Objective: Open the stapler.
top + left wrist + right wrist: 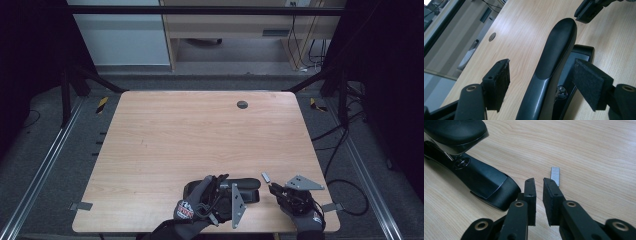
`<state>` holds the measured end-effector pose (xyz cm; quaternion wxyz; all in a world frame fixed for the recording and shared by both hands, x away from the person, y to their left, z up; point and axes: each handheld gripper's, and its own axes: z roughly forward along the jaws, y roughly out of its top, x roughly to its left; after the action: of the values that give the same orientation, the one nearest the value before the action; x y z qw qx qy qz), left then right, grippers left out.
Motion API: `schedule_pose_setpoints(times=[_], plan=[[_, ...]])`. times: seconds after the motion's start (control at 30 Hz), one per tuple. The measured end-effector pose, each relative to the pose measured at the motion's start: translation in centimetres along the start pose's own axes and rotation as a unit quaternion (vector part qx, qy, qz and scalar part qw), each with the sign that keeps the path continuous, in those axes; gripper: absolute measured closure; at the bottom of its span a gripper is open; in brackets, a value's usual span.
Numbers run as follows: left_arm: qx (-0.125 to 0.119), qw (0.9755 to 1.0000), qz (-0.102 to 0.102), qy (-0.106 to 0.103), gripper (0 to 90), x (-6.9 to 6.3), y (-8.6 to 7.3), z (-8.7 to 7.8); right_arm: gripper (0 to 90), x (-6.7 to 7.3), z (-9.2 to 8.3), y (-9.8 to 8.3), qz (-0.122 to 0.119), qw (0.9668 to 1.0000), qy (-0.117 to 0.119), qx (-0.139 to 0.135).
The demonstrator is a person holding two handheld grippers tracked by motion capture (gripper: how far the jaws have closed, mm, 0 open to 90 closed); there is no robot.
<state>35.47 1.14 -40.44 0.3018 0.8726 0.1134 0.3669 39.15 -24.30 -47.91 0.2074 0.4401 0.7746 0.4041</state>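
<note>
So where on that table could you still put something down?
Nearly all the wooden table is bare, from the round hole at the far edge down to mid-table. The near edge is crowded: black stapler, staple strip, left gripper and right gripper.

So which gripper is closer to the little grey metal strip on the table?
The right gripper. Its fingers sit just short of the staple strip, nothing between them. The left gripper is farther off, its open fingers either side of the black stapler.
</note>
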Motion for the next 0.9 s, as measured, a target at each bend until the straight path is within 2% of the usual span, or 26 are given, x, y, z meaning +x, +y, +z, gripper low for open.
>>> schedule_pose_setpoints(times=[0.2, 0.27, 0.33, 0.5, 0.6, 0.9], plan=[[0.001, 1.0000, 0.006, 0.005, 29.3, -0.5, 0.1, 0.3, 83.6, 0.1, 0.0, 0.0, 0.002, 1.0000, 0.003, 0.002], [0.006, 0.9998, 0.016, 0.009, 29.1, -0.5, 0.2, 0.4, 83.7, 0.1, 0.0, 0.0, -0.001, 1.0000, 0.003, 0.003], [0.003, 0.9999, 0.012, 0.009, 29.1, -0.7, 0.2, 0.5, 83.7, 0.1, 0.1, 0.0, -0.001, 1.0000, 0.003, 0.003], [0.014, 0.9995, 0.026, 0.009, 29.0, -0.9, 0.3, 0.7, 83.7, 0.1, 0.1, 0.0, -0.001, 1.0000, 0.006, 0.004], [0.009, 0.9997, 0.020, 0.008, 29.1, -1.2, 0.3, 1.0, 83.7, 0.1, 0.1, 0.0, -0.003, 1.0000, 0.006, 0.003], [0.018, 0.9992, 0.034, 0.013, 29.1, -1.8, 0.5, 1.9, 86.6, 0.2, 0.1, 0.0, 0.000, 1.0000, 0.008, 0.004]])
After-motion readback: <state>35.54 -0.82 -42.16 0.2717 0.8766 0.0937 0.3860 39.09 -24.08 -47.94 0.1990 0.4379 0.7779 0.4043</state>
